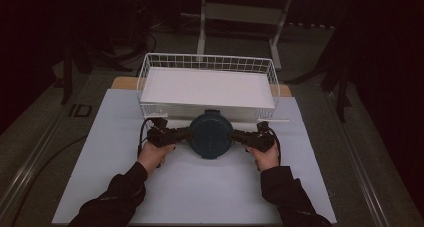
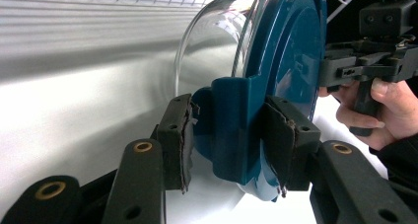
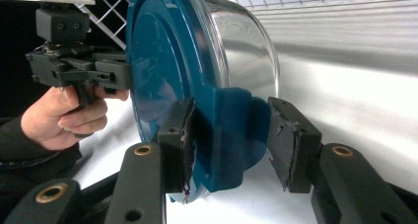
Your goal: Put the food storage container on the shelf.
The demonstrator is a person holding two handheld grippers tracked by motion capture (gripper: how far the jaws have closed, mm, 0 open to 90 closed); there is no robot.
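Container: a clear round bowl (image 1: 211, 134) with a dark teal lid (image 2: 291, 76) sat between my two grippers, just in front of the white wire basket (image 1: 207, 63), over the pale table sheet (image 1: 200, 187).
Direction from my claws: it lay inward from both, to the right of my left gripper (image 1: 186, 133) and to the left of my right gripper (image 1: 235, 134); neither hand was nearer, as each met it at its own side.
Left claw: clenched on the teal side tab (image 2: 231, 130), one pad (image 2: 180, 135) on each face.
Right claw: it straddled the opposite tab (image 3: 231, 135); the near pad (image 3: 180, 140) touched, while the far pad (image 3: 288, 140) seemed a sliver off, so I judged it a light hold.
Which way it pointed: lid up towards the high camera, glass body below.
Long axis: none in the round body; the line that mattered ran tab to tab, level across the table and parallel to the basket's front wall.
Next move, as I judged it: up and forward over that wall, with both hands kept level.
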